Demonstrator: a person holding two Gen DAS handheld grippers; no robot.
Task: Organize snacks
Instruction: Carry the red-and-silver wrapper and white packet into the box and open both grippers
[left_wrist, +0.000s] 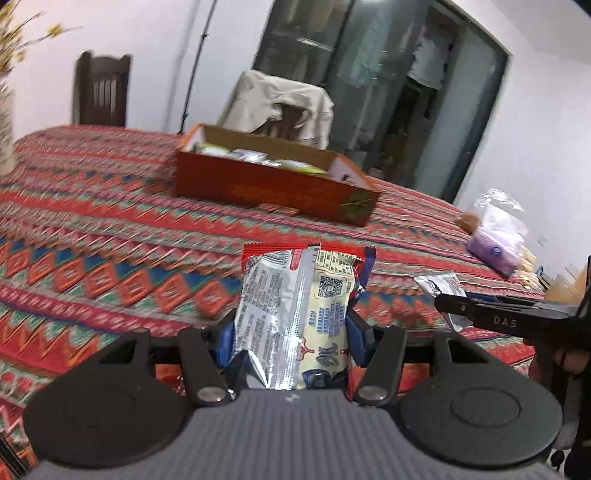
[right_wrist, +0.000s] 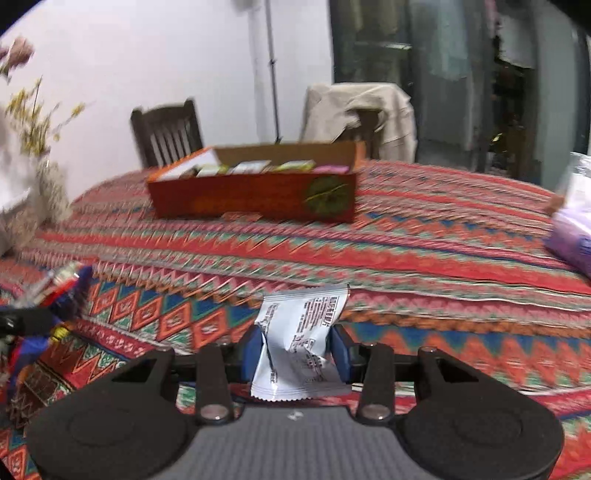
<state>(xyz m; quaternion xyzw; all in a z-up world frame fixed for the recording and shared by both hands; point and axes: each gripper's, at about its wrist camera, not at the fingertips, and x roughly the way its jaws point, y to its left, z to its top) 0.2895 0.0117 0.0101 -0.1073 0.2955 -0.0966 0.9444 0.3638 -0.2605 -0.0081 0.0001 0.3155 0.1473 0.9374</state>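
snacks (right_wrist: 258, 168) in box (right_wrist: 236, 201), box on table (right_wrist: 406, 236)

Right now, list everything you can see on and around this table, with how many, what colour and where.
snack box: one, red-orange, far middle of the table, packets inside
red-edged snack packet: one, silver and cream, between the left gripper's pads
white snack packet: one, white with dark print, between the right gripper's pads
plastic bag: one, clear with purple contents, table's right edge
tablecloth: one, red zigzag pattern, covering the table
vase of flowers: one, pale with yellow blooms, far left
chairs: two, dark wood, behind the table, one draped in beige cloth
left gripper: one, black, shut on the red-edged packet
right gripper: one, black, shut on the white packet
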